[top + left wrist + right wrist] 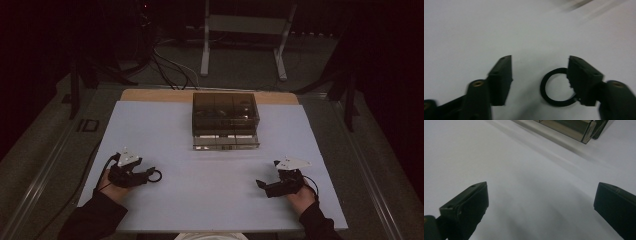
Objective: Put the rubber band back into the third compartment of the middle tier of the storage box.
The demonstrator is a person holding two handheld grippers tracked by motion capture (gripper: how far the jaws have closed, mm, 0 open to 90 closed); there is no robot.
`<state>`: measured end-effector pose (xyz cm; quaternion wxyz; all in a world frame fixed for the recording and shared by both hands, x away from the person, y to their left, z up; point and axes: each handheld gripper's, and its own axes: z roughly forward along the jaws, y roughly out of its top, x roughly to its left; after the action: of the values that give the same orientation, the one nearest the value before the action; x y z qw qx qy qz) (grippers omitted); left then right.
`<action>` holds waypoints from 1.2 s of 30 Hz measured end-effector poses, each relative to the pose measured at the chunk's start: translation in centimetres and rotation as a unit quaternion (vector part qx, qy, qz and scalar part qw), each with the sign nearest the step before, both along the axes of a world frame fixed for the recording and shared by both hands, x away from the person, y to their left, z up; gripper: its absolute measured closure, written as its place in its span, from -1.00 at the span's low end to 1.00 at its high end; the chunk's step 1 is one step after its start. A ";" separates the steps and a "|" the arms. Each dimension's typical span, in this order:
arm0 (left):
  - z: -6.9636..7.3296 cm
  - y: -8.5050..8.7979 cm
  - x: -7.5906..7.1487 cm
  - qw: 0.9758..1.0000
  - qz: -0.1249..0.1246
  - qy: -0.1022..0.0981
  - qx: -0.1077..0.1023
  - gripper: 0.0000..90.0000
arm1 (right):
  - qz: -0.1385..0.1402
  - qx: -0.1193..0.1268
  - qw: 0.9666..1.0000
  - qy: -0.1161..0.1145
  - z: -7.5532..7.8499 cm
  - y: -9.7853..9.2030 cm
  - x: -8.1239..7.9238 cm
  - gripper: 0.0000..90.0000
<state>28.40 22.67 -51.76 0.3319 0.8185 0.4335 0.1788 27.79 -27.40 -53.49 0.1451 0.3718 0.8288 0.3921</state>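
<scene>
Near the white table [210, 200] edge, well in front of the smoked drawer box [225, 120], a black ring [556, 87] lay flat between the left gripper [540, 75] jaws, one pad touching its rim, the other apart; nothing was clenched yet. It looked light, thin and probably rubbery, best pinched across the band. The right gripper [541, 202] rested released, holding nothing.

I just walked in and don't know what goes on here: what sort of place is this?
Probably a lab or test room set up for recording handwork. A white table stands alone in a dark room, loose cables run over the floor behind it, and a person holds a left tool and a right tool.
</scene>
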 end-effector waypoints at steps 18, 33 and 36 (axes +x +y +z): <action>-1.1 -0.2 0.2 0.999 -0.022 0.036 0.018 0.59 | 0.000 0.001 1.000 -0.004 0.1 -0.1 0.0 -1.00; -1.3 -0.3 0.4 0.998 -0.024 0.059 0.025 0.93 | 0.003 -0.002 1.000 -0.002 0.1 0.0 -0.1 -1.00; -1.3 -0.4 0.4 0.998 -0.022 0.059 0.025 0.97 | 0.003 -0.001 1.000 -0.003 0.1 0.0 -0.1 -1.00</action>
<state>28.76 22.25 -53.07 0.2887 0.8452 0.4295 0.1334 27.72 -27.43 -53.40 0.1465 0.3682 0.8299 0.3929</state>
